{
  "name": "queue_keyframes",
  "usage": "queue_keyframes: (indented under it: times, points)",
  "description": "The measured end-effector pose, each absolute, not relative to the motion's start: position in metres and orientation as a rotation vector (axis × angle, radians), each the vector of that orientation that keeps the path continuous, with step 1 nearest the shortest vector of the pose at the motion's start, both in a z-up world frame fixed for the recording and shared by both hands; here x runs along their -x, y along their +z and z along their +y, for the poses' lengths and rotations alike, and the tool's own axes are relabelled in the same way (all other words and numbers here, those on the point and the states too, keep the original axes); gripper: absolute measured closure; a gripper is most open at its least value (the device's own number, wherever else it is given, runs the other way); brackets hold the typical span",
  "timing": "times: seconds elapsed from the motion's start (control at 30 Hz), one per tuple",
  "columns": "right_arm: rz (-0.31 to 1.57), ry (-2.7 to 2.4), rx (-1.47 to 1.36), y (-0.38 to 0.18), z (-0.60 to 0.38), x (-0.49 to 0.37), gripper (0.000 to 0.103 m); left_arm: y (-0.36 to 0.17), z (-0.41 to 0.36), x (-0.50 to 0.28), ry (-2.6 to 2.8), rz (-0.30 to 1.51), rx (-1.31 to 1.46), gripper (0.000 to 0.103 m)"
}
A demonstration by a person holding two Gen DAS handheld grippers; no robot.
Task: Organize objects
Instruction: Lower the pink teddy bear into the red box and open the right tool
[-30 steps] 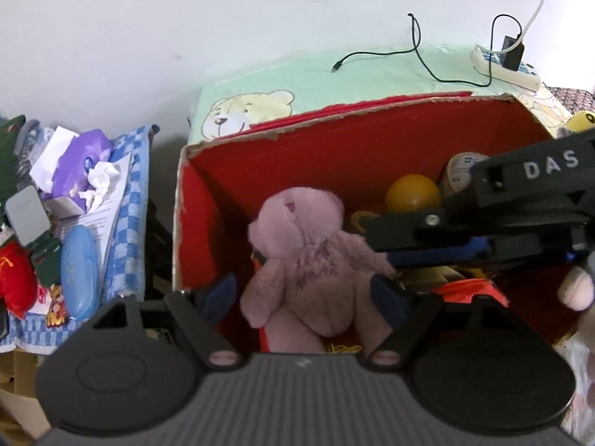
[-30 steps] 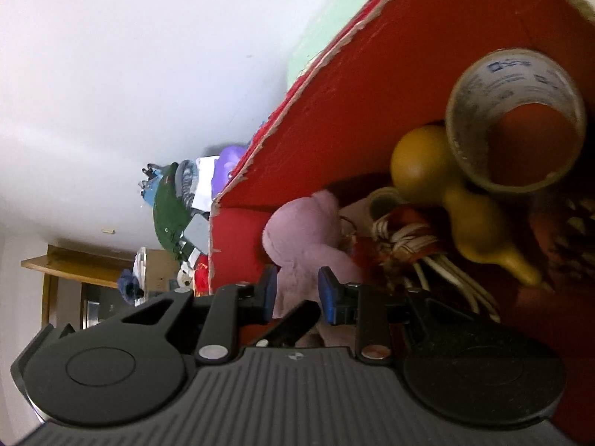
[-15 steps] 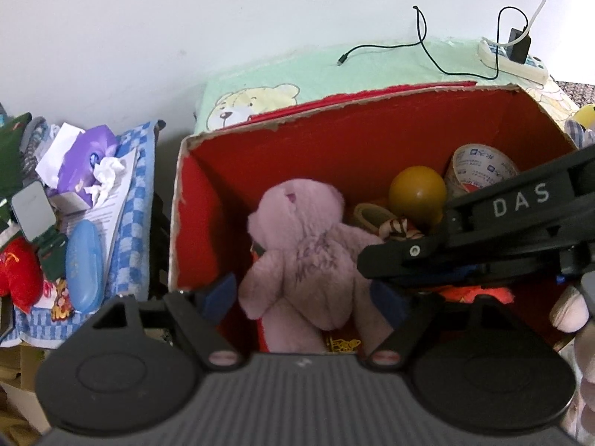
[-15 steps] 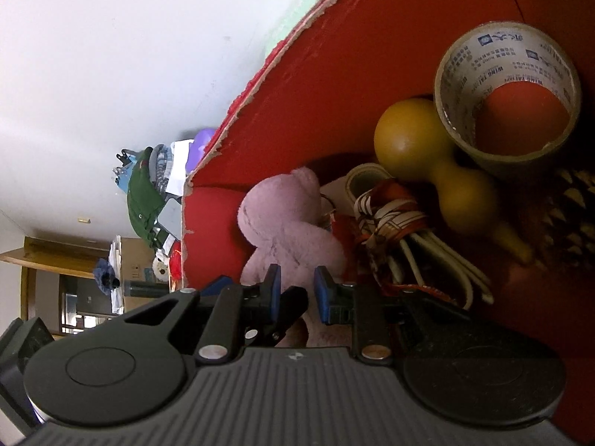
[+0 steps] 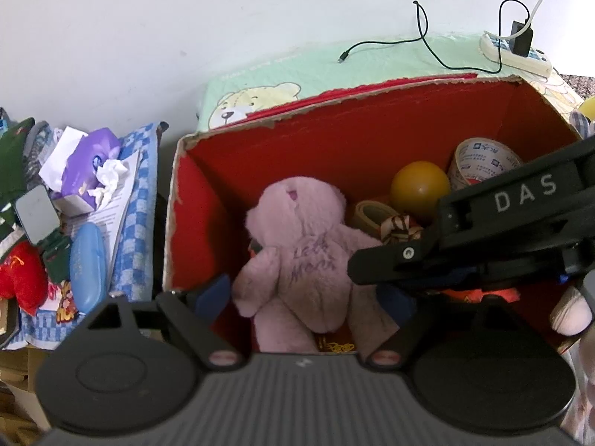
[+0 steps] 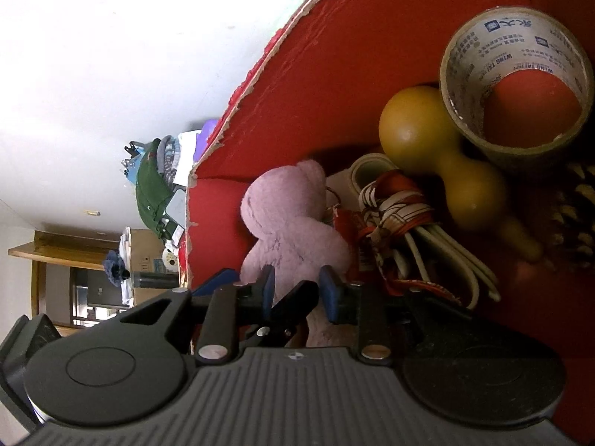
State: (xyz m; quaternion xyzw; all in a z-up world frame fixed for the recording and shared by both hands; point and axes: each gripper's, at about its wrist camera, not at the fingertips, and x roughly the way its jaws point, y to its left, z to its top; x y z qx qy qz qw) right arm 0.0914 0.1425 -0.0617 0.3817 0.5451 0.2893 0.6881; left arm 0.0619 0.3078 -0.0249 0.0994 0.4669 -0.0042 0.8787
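Note:
A pink teddy bear (image 5: 305,260) lies in the red cardboard box (image 5: 208,200), against its left wall. My left gripper (image 5: 303,297) straddles the bear's lower body; its jaws are opening and the blue pads (image 5: 212,293) stand off the fur. My right gripper (image 5: 372,267) reaches in from the right, its tip by the bear's arm. In the right wrist view the right gripper (image 6: 299,290) is opening too, with the teddy bear (image 6: 290,223) and a black finger of the other gripper seen through the gap. Nothing is pressed between its pads.
The box also holds a yellow gourd (image 6: 438,148), a tape roll (image 6: 517,85), a bundled rope (image 6: 401,219) and a pine cone (image 6: 576,219). Left of the box a checked cloth (image 5: 134,215) carries tissues, a blue case and clutter. Behind lie a bear-print mat (image 5: 297,74), a cable and a power strip (image 5: 517,52).
My left jaws have spread wider around the teddy. In the left wrist view the right gripper has sunk a little toward the bear's side. Its jaws narrowed, then widened again.

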Motion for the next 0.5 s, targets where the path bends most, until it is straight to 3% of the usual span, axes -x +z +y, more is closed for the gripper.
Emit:
queue_keyframes:
  times: [0.5]
  points:
    - [1.15, 0.647, -0.81, -0.0556, 0.1359, -0.0877, 0.067, -0.0258, 0.3072, -0.0601, -0.012, 0.96, -0.21, 0.012]
